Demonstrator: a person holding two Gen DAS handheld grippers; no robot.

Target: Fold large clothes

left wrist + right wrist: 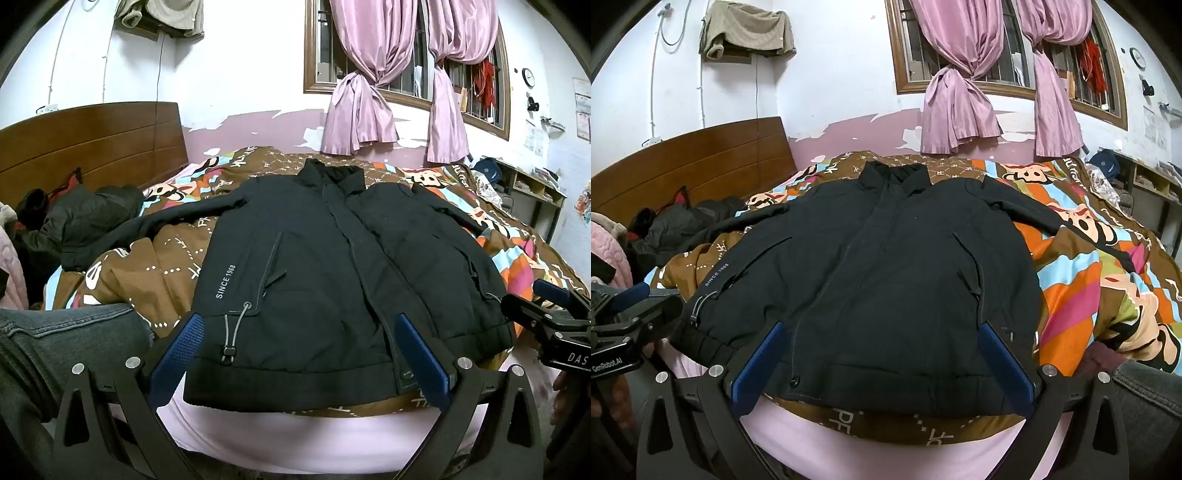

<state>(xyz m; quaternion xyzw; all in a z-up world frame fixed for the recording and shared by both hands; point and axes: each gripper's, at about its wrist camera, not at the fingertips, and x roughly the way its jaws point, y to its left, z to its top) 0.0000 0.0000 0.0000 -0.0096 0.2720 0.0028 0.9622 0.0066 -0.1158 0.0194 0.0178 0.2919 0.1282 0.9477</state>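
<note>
One black jacket (332,266) lies flat on the bed, front up, collar far away and hem near the bed's edge. It rests on a bright quilt (147,266) with brown, orange and blue shapes.

The left gripper (301,354) hangs above the hem with its two blue fingers (181,350) wide apart. Nothing is between them. The right gripper (882,362) does the same, fingers wide apart, holding nothing.

The left view shows the white words "SINCE 1968" clear and big on the jacket, and a grey cord (236,325) with a toggle near the hem. In the right view those words look tiny. The left view shows the left sleeve (147,221) reaching out to a dark pile (74,218) by the wooden headboard (92,144). The right view shows more of the right sleeve (1067,229) lying across the quilt.

Each view shows the other gripper at its edge.

There are two pink curtains (960,110), both tied in the middle, one window, one round clock (528,77) and one blue cap (1106,158) on a shelf
</note>
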